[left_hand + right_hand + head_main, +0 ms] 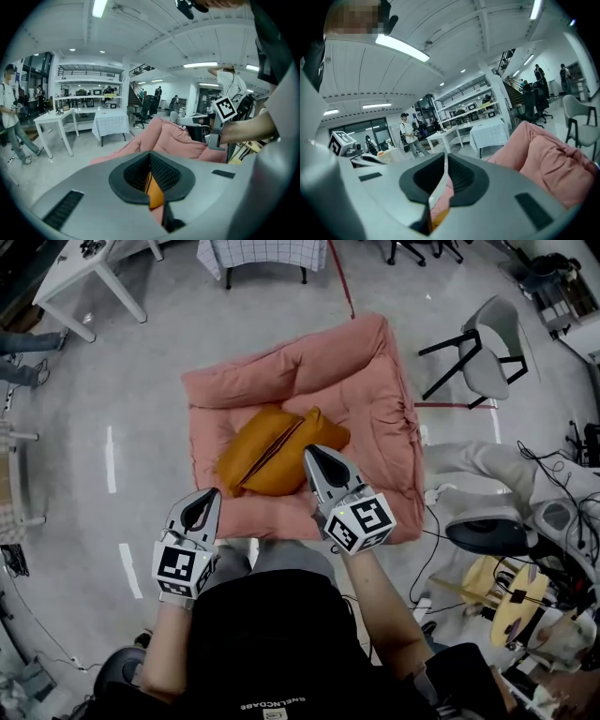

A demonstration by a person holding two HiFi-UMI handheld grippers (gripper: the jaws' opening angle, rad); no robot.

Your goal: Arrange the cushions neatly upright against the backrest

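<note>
The two orange cushions [281, 460] lie slumped together on the seat of the pink floor sofa [380, 427], side by side with a dark seam between them. They sit well short of the padded backrest [300, 362] along the far edge, and neither stands upright. Your right gripper [312, 456] is nearest, its tip over the near right corner of the cushions. Whether it touches the fabric can't be told from above. The right gripper view shows its jaws [440, 178] pressed together with nothing pinched, only pink and a sliver of orange beyond them. Your left gripper [208, 498] hangs over the near left edge of the seat, just short of the cushions. Its jaws [151, 180] are also closed and empty, with orange showing through the slit behind them. You look to be at the approach, with no cushion grasped yet and the arranging itself not begun. Next you will probably need to spread at least one pair of jaws and take a cushion by its edge or corner. Then lift it toward the backrest and stand it on end so it leans there. The soft filling may sag, so a grip near the top seam should help it stay up.
</note>
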